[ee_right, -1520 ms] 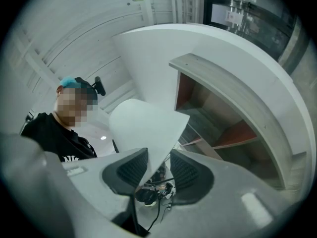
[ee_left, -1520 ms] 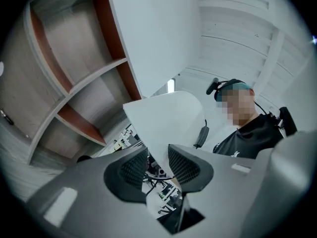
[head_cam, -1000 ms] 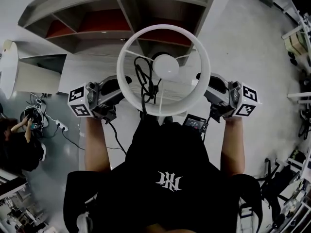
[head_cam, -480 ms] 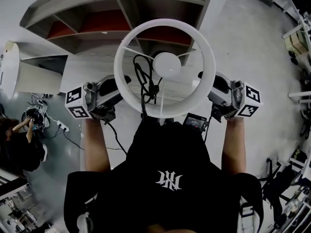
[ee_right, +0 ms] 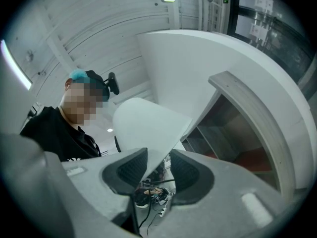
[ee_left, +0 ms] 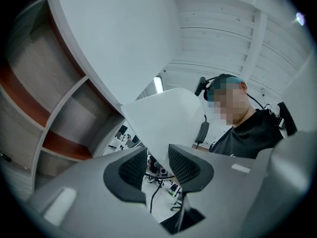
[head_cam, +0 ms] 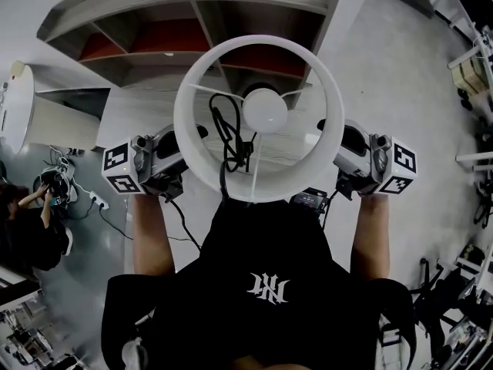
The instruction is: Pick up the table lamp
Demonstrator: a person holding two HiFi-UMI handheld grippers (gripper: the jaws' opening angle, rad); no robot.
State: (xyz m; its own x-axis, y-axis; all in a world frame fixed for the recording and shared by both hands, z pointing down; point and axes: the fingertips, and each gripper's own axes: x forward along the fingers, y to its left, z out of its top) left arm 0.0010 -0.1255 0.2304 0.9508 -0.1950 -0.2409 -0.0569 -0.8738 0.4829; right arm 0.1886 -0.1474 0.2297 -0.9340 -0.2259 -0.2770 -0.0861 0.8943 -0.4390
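1. The table lamp is up in the air right in front of the person's chest, pinched on both sides. Its shade is a smooth white drum with a thin wall, so from above it reads as a ring.
2. Inside the ring, three skinny white spokes run to a round white globe at the hub. A black cord is bunched up just left of it.
3. The left gripper is clamped on the shade wall, which runs between its dark, mesh-textured pads. The right gripper has the same grip on the opposite side.
4. Behind the lamp there's a curved, pale wood-grain shelf unit whose open compartments have reddish panels.
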